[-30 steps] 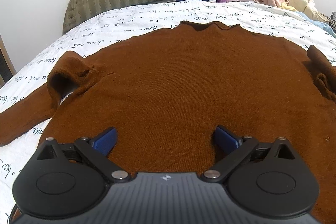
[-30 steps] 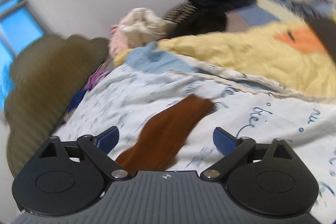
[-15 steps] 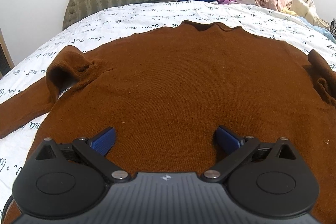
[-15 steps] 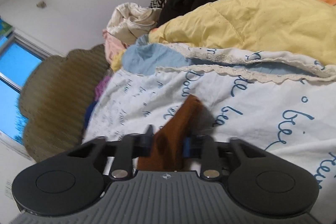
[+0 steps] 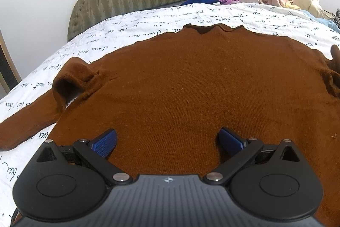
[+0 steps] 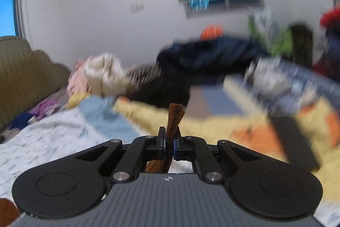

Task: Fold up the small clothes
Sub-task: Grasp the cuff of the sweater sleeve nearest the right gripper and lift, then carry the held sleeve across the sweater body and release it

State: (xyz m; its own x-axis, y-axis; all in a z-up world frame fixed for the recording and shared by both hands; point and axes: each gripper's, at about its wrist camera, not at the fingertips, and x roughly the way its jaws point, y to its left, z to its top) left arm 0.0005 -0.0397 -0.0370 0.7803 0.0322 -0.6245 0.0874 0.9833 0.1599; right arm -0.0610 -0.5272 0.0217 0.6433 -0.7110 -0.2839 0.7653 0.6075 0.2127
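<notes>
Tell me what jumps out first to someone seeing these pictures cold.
A large brown sweater spread flat across the script-printed bedsheet fills the left wrist view, with the open left gripper hovering over its lower part. In the blurred right wrist view, the right gripper is shut on a brown sleeve end, with a jumbled pile of clothes behind.

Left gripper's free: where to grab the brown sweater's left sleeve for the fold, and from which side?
Grip the brown sweater left sleeve past the raised shoulder hump, where it lies flat on the sheet. Bring the open left gripper from the outer edge, jaws across its width.
</notes>
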